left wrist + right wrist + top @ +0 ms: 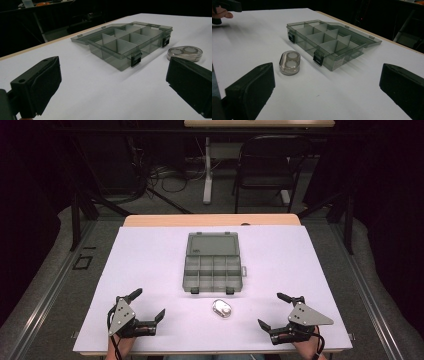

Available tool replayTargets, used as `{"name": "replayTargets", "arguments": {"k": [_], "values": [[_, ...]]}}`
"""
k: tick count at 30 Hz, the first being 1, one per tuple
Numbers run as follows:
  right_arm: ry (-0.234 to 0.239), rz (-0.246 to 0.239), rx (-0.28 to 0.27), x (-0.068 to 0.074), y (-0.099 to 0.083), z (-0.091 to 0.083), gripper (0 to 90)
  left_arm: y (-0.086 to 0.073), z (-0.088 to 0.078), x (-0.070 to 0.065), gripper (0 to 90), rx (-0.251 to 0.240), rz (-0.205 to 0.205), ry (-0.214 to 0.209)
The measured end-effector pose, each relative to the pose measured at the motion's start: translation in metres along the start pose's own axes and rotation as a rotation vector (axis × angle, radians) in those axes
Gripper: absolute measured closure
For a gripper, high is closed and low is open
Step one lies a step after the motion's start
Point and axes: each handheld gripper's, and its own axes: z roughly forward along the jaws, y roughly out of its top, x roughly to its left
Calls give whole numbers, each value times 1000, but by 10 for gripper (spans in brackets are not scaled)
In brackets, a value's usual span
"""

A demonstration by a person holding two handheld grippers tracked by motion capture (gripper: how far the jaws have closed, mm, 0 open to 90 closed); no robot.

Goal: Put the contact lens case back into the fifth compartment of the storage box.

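1. Left gripper (146,306) sits low on the near left of the white counter (150,250), fingers spread wide, nothing between them.
2. Right gripper (274,311) is on the near right, fingers also wide apart and empty.
3. Small clear case (221,308) lies between the two grippers, just in front of the open grey compartment box (214,265), touching neither.

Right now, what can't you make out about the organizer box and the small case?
- Small clear case: what the two round pieces inside are; too small in high view, blurred through the lid in both gripper views.
- Organizer box: compartments look empty, but the dividers hide part of their floors in both gripper views.
- Box label: print too small.
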Motion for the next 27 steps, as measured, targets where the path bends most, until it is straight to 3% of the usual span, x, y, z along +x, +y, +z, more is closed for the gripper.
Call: {"name": "replayTargets", "arguments": {"k": [10,27], "values": [[10,7,15,3,12,15,0,0,1,-1,1,6,9,0],[71,-3,57,14,26,42,0,0,2,1,1,6,12,9]]}}
